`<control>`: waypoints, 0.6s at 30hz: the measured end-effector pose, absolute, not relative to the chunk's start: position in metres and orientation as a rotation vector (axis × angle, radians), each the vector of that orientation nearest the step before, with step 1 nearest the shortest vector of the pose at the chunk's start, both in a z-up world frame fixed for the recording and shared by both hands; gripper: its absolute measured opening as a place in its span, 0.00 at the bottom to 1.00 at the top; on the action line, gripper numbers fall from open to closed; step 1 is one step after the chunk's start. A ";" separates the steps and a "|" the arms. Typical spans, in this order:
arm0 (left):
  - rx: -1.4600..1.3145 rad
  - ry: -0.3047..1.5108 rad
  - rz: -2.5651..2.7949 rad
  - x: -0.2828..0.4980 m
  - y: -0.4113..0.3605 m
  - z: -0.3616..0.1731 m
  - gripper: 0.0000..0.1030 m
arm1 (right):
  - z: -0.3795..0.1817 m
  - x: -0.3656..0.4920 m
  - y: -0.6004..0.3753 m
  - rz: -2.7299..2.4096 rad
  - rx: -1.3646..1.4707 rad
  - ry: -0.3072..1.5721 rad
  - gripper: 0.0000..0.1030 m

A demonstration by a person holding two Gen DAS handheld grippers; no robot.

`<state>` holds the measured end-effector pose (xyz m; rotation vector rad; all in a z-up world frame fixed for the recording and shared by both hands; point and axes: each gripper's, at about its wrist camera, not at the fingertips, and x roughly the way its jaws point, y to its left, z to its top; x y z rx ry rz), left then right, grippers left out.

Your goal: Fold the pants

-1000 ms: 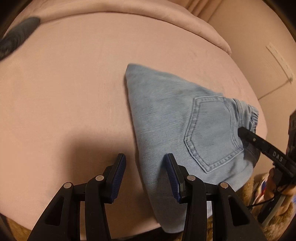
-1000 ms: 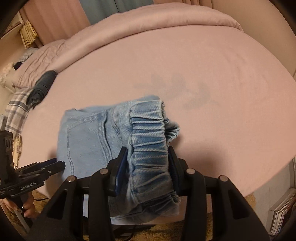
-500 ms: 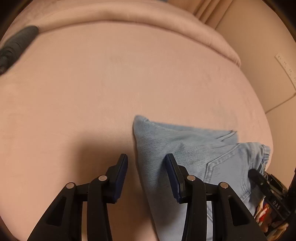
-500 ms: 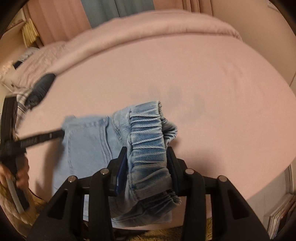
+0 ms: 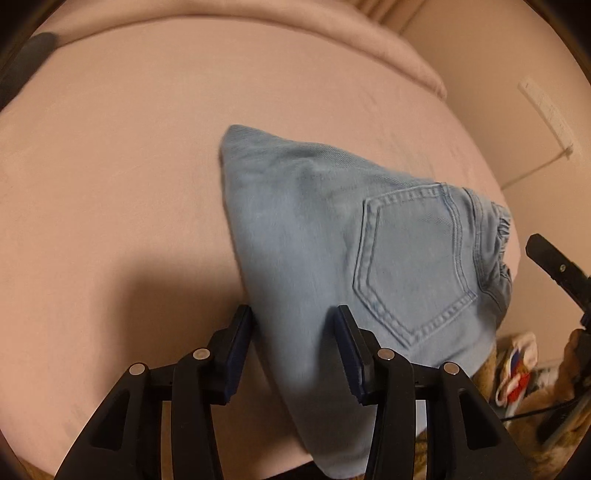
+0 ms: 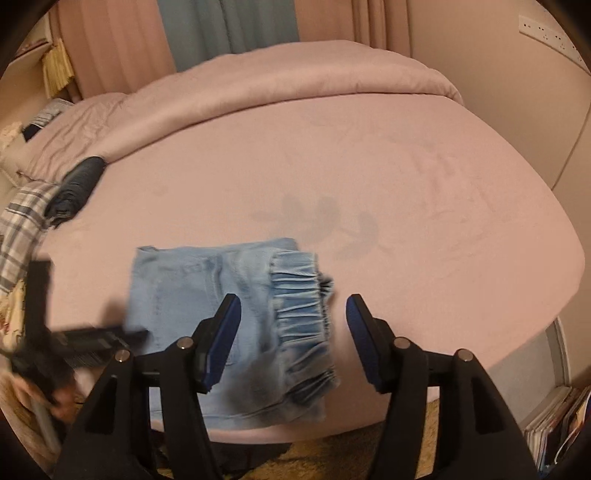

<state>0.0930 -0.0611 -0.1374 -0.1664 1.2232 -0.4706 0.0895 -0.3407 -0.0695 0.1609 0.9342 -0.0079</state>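
Right gripper (image 6: 291, 334): jaws stood wide apart over the near edge of the bed, holding nothing, the gathered waistband (image 6: 301, 314) of the pants lying below and between its blue pads (image 6: 223, 339). Left gripper (image 5: 291, 350): jaws parted, the folded edge of the pants lying between the pads (image 5: 238, 350); whether either pad touched the cloth could not be told. Pants (image 5: 351, 258): light blue denim, folded into a compact stack, back pocket (image 5: 413, 262) uppermost, resting at the near edge of the pink bed (image 6: 424, 184) with one corner overhanging. Beyond, on the bed's left side: a dark rolled garment (image 6: 79, 184) beside a plaid cloth (image 6: 22, 221). Farther back: a pink duvet (image 6: 295, 77) bunched along the far side, then pink and blue curtains (image 6: 229, 29).
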 end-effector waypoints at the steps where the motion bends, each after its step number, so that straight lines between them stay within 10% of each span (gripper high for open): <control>1: -0.179 1.222 -0.464 0.087 -0.059 -0.138 0.45 | -0.067 0.086 -0.336 0.011 0.157 0.931 0.57; 18: -0.188 1.214 -0.448 0.043 -0.067 -0.139 0.45 | -0.133 0.078 -0.291 0.100 0.015 1.103 0.57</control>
